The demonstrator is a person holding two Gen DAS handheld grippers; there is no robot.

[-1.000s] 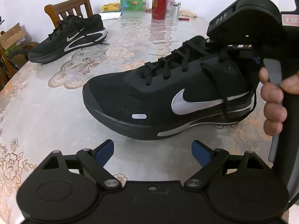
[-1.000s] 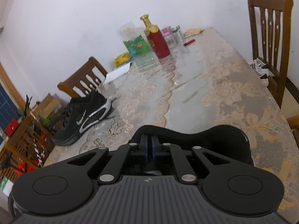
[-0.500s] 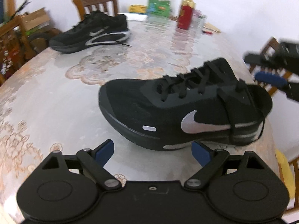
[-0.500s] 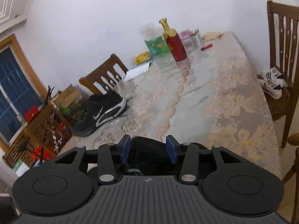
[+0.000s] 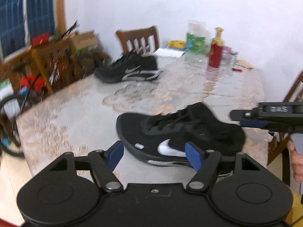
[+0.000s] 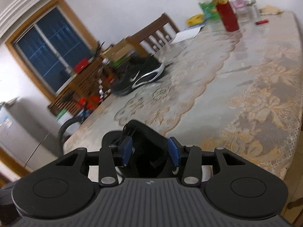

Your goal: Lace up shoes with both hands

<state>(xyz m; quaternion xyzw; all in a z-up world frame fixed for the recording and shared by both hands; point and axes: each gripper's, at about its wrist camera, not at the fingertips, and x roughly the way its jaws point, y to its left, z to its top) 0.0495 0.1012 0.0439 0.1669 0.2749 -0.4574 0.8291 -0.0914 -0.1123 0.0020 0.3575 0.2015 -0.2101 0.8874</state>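
A black shoe [image 5: 180,132] with a silver swoosh and black laces lies on its sole near the table's front edge, toe to the left. My left gripper [image 5: 154,155] hovers in front of its side, jaws closing, and the pads touch nothing. From the right, my right gripper [image 5: 244,120] reaches in level above the heel, held by a hand [image 5: 297,160]. In the right wrist view my right gripper [image 6: 150,151] stands open, with the shoe's heel collar [image 6: 145,138] below and between the blue pads. A second black shoe [image 5: 130,70] sits at the far left edge.
A lace-patterned cloth covers the table [image 5: 56,113]. A red bottle [image 5: 215,54], a green packet [image 5: 195,41] and papers stand at the far end. One wooden chair [image 5: 140,37] is behind the second shoe, another [image 5: 295,90] at the right. Cluttered shelves [image 5: 47,66] stand left.
Both cameras have pulled back and risen from the near shoe and turned left. The right jaws went from shut to open. The left jaws have narrowed.
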